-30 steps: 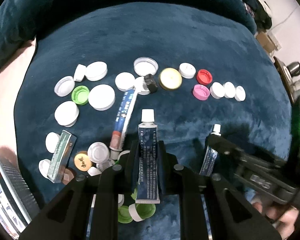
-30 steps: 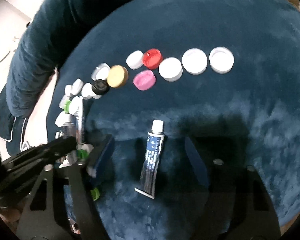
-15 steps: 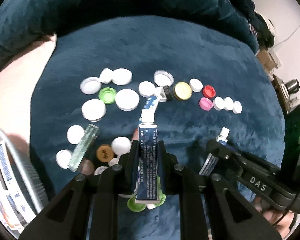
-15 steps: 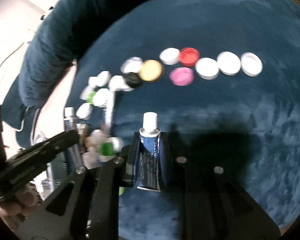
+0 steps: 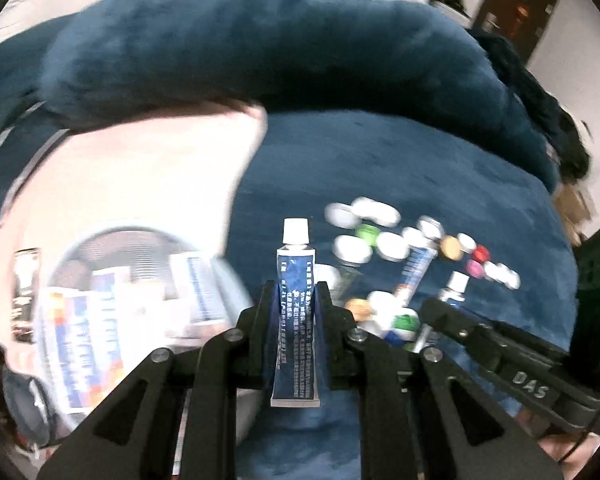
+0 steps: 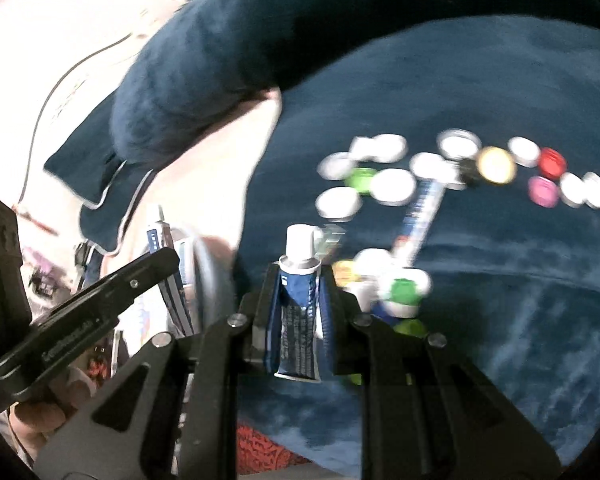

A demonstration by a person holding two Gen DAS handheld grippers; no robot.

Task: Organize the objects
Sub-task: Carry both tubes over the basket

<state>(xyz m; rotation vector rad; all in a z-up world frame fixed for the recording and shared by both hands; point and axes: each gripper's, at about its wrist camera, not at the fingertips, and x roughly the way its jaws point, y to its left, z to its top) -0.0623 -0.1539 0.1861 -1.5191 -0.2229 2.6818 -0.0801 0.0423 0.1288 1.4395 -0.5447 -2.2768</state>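
My left gripper (image 5: 296,296) is shut on a blue tube with a white cap (image 5: 295,304), held upright above the blue plush surface. My right gripper (image 6: 298,284) is shut on a second blue tube with a white cap (image 6: 298,312). The right gripper also shows in the left wrist view (image 5: 500,360), and the left gripper in the right wrist view (image 6: 80,312). A wire basket (image 5: 52,412) with several boxes and tubes sits to the left. A third blue tube (image 5: 418,268) lies among scattered bottle caps (image 5: 392,246).
A thick blue cushion roll (image 5: 260,48) runs across the back. A row of white, red, pink and yellow caps (image 6: 548,180) lies at the right. A pale sheet (image 5: 140,184) lies beside the blue surface at the left.
Both grippers have lifted and swung left toward the basket, each carrying its tube. The right gripper went from open around its tube to shut on it. The views are motion-blurred.
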